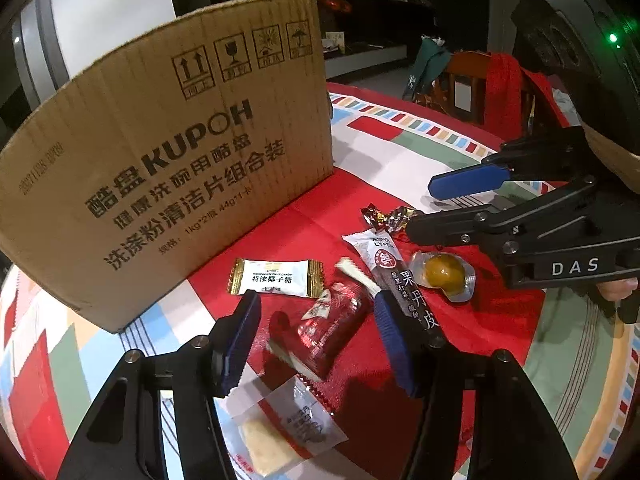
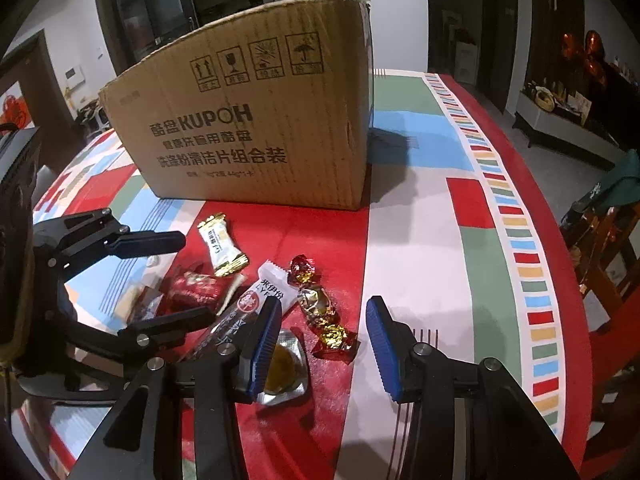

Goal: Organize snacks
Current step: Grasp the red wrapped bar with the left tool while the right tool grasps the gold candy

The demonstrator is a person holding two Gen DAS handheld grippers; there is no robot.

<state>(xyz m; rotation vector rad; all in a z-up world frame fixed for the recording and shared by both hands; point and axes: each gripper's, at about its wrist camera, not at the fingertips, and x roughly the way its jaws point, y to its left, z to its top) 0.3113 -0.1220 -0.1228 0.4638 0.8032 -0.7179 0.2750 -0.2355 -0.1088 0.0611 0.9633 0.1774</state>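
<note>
Red snack [image 1: 334, 322] between left tool [image 1: 316, 334] fingers

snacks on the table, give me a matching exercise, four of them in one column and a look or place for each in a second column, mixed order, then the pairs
Things:
1. coconut candy
2. long dark strip pack
3. round yellow snack
4. red wrapped snack

Descriptions:
A. sealed in clear plastic, beside the strip pack
B. between the left gripper fingers
C. white wrapper with gold ends, nearest the cardboard box
D. white top end, large white characters

Pairs: 1-C, 2-D, 3-A, 4-B
</note>
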